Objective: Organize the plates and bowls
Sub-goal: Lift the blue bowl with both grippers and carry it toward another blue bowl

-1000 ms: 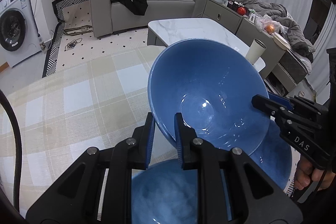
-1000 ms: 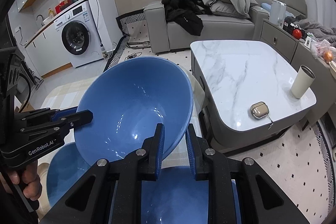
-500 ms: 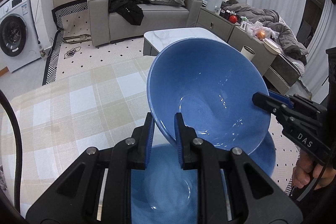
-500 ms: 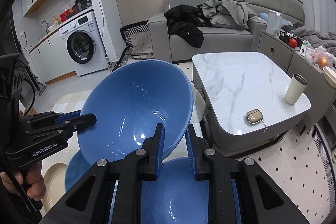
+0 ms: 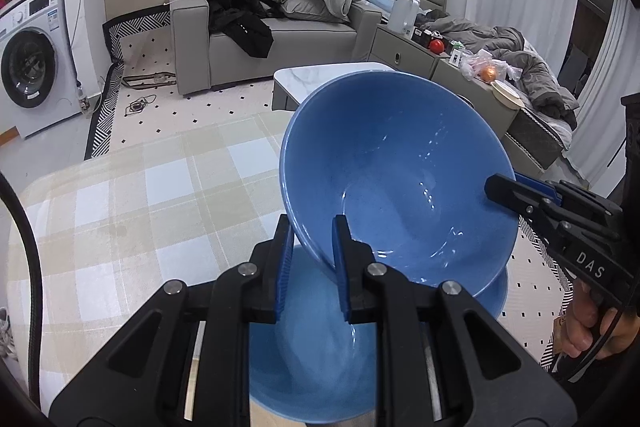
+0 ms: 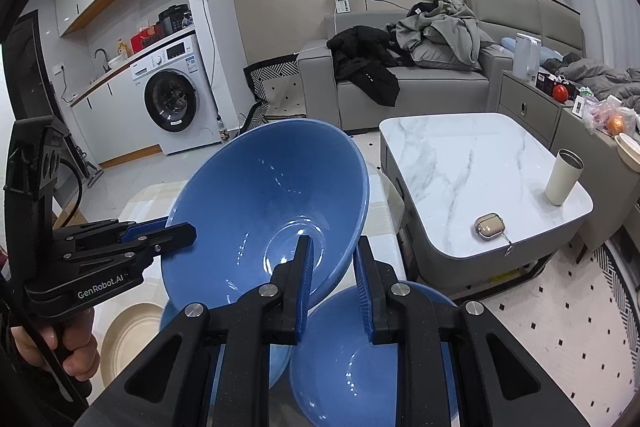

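Large blue bowl (image 5: 396, 167) held tilted in the air above other blue bowls (image 6: 372, 359) on the checked counter (image 5: 120, 207). Looks glazed, so we judge it rigid, slippery, breakable; the rim is our only hold. Left hand-held gripper (image 5: 310, 239) and right hand-held gripper (image 6: 334, 263) each clamp opposite rim edges.

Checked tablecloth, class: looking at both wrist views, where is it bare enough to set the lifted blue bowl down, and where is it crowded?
Free: the checked tablecloth left of the lifted bowl, out to its far edge. Crowded: under both grippers, where more blue bowls and a cream dish sit close together.
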`<move>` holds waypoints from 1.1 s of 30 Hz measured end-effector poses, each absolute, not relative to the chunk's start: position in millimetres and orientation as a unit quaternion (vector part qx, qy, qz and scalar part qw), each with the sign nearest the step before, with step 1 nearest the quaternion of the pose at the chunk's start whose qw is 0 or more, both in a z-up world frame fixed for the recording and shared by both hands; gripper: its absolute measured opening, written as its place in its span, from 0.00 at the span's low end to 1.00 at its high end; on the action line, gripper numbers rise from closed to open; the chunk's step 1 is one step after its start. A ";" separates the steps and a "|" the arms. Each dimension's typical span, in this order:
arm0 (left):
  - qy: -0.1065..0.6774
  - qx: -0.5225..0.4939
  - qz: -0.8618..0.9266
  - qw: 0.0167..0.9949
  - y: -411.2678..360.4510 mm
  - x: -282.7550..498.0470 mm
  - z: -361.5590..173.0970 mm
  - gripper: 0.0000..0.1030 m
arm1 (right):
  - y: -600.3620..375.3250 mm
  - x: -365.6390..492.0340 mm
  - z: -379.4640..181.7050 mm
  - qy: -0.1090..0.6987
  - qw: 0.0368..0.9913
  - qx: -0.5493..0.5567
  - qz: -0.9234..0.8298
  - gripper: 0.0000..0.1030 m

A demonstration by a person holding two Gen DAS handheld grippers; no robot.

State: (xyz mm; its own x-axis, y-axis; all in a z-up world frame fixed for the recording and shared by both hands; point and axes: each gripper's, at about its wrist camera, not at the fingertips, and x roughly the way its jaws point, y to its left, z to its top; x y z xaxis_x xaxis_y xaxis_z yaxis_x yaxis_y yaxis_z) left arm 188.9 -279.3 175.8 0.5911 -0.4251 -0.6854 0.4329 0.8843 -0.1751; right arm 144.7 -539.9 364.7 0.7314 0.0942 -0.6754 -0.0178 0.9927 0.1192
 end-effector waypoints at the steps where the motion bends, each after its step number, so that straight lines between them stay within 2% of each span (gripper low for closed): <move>1: 0.383 0.004 -0.241 0.892 -277.4 186.3 176.4 0.15 | -538.3 142.1 365.0 0.364 0.929 0.053 0.031 0.21; 18: 0.374 0.003 -0.237 0.897 -246.5 134.7 185.3 0.15 | -508.3 104.5 363.7 0.354 0.932 0.062 0.044 0.21; 33: 0.388 -0.016 -0.223 0.894 -214.1 115.9 161.9 0.16 | -483.9 92.9 346.2 0.363 0.928 0.068 0.053 0.22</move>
